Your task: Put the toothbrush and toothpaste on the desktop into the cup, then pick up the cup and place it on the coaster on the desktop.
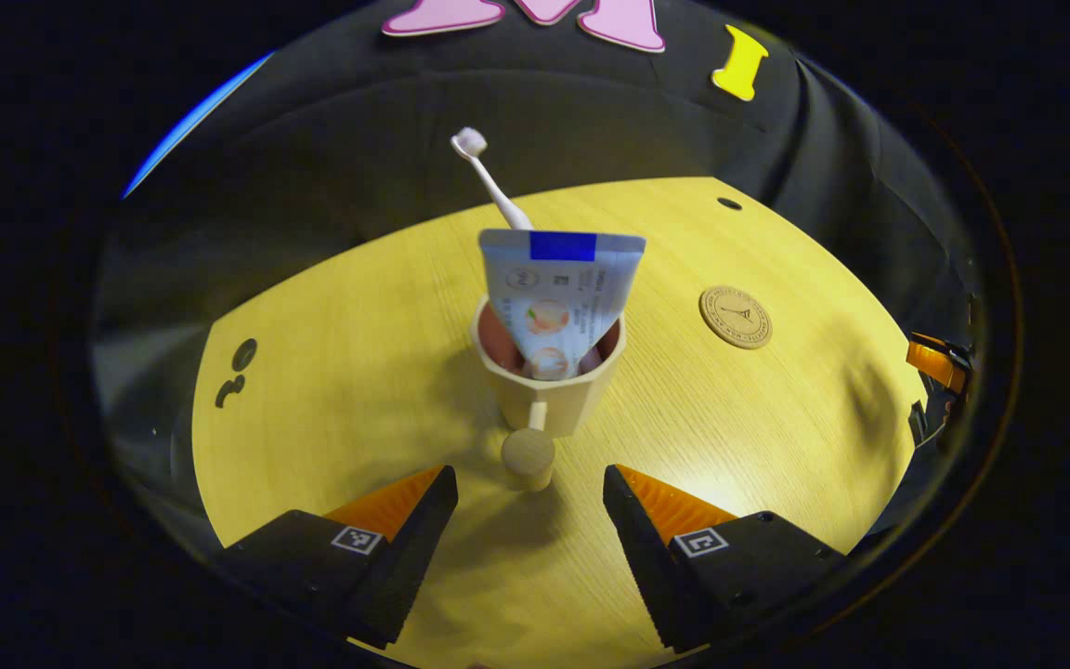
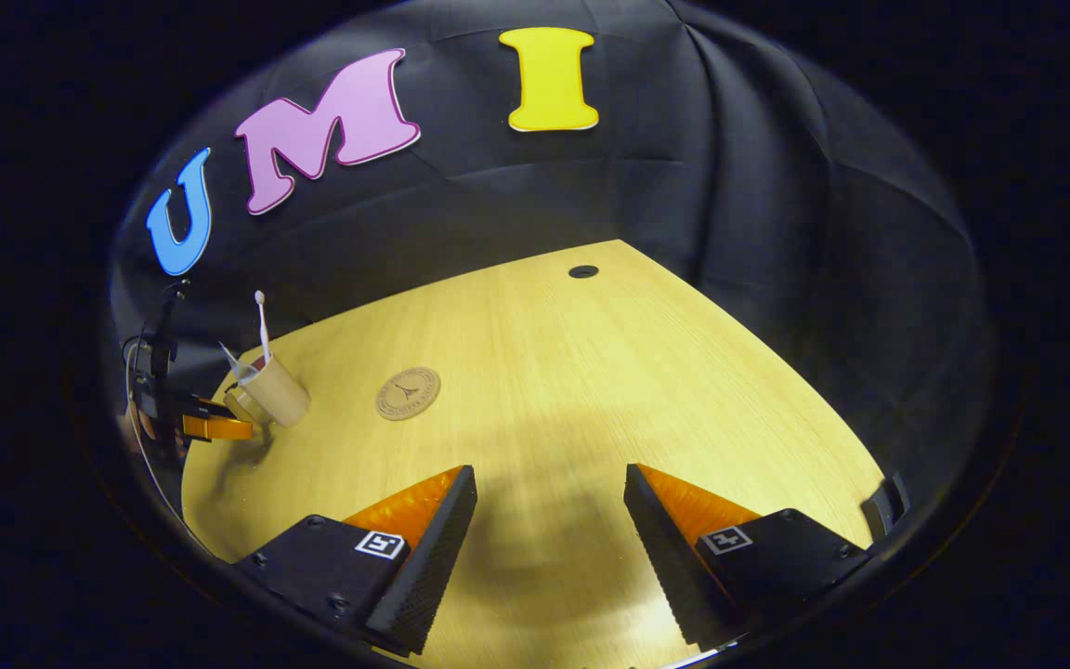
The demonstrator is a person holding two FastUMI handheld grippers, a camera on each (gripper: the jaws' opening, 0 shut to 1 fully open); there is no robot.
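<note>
Left gripper view: the left gripper (image 1: 529,506) hangs with fingers spread wide before the handle of the cup (image 1: 554,383), which holds the toothbrush (image 1: 490,178) and toothpaste (image 1: 558,295) on the table (image 1: 331,372), well apart from the coaster (image 1: 736,317). The right gripper (image 2: 549,520) is likewise open over bare wood.

The desktop (image 1: 358,372) was a light yellow wood-grain board with a rounded outline, set against the black cloth wall. The cup (image 1: 554,386) stood upright on it near the middle (its round-ended handle jutting toward the near edge), with toothpaste and toothbrush standing inside. To the cup's right, well apart from it, the round coaster (image 1: 736,317) lay flat on the wood. A small dark hole (image 1: 729,203) showed near the far edge.
</note>
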